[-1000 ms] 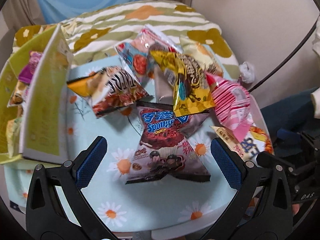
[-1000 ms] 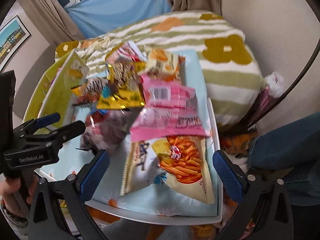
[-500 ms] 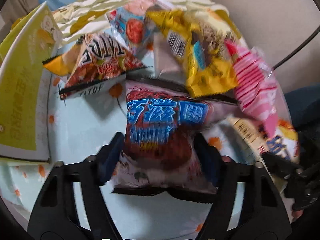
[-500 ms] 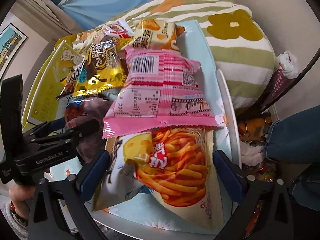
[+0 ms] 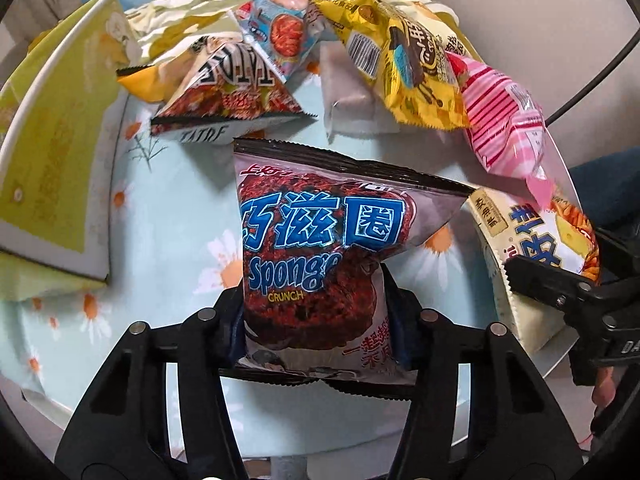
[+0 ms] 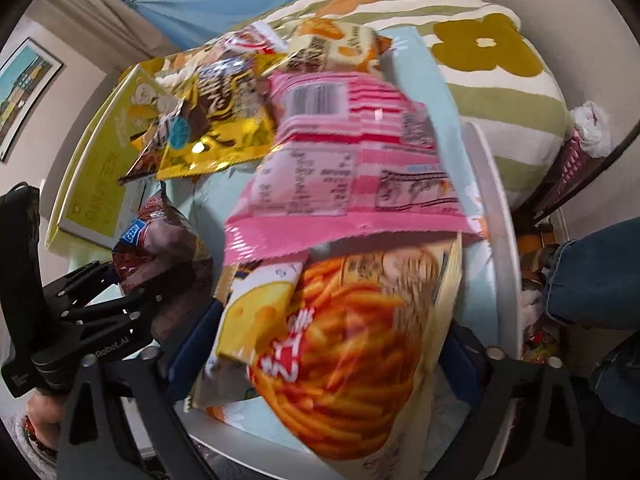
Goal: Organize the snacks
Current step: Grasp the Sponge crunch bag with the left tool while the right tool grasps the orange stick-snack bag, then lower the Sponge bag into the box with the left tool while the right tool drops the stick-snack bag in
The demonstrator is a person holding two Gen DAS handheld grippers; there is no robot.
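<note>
1. The left gripper (image 5: 316,320) has its jaws pinched narrow on the lower half of the brown Sponge Crunch bag (image 5: 320,264). The foil bulges above the pads and creases at the waist where they press.

2. The right gripper (image 6: 320,344) has its jaws closing, still wide, with the cheese-stick bag (image 6: 336,336) lying between them. This view is blurred, so I cannot tell whether either pad touches the bag yet.

3. Around them the other snacks lie heaped on the daisy-print tray (image 5: 168,216): a pink striped bag (image 6: 352,160) overlapping the top of the cheese-stick bag, a yellow chocolate bag (image 5: 408,68), and a triangular dark packet (image 5: 236,92). An open yellow-green box (image 5: 56,148) stands at the tray's left side — probably where the snacks are to go.

4. Risks, as I judge them:
   - The air-filled brown bag could squirt out of the pinch, since slick foil gives the pads little to bite on.
   - Squeezing hard may crush the brittle contents.
   - Lifting the cheese-stick bag may drag the pink striped bag with it — their edges overlap.
   - The two grippers work close together, so a bump is possible.

5. All the bags are glossy crinkled film with serrated seams, soft and pillow-shaped; the box looks like stiff flat card.
</note>
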